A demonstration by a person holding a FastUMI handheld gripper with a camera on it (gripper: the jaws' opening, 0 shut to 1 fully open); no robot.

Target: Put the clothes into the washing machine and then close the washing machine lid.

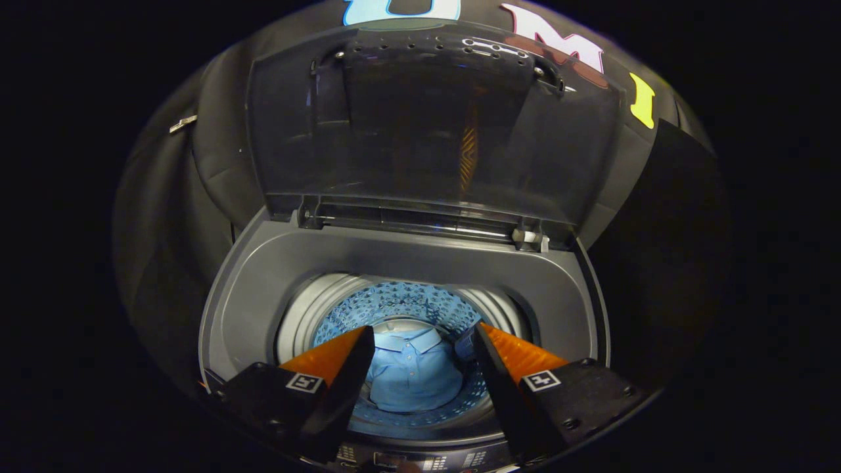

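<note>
A top-loading washing machine (263, 276) with a grey top stands below me. Its dark see-through lid (420, 131) is raised upright on the hinges at the back. Down in the round drum (401, 302) lies a light blue collared shirt (410, 371). My gripper (424, 335) hovers over the drum mouth, open, with nothing between its fingers. The shirt shows through the gap between the fingers (328, 358), well below them.
The machine's control panel (407, 460) runs along the front edge just under the fingers. A white hinge piece (531, 238) sits at the lid's back right corner. Black cloth walls close in behind and on both sides.
</note>
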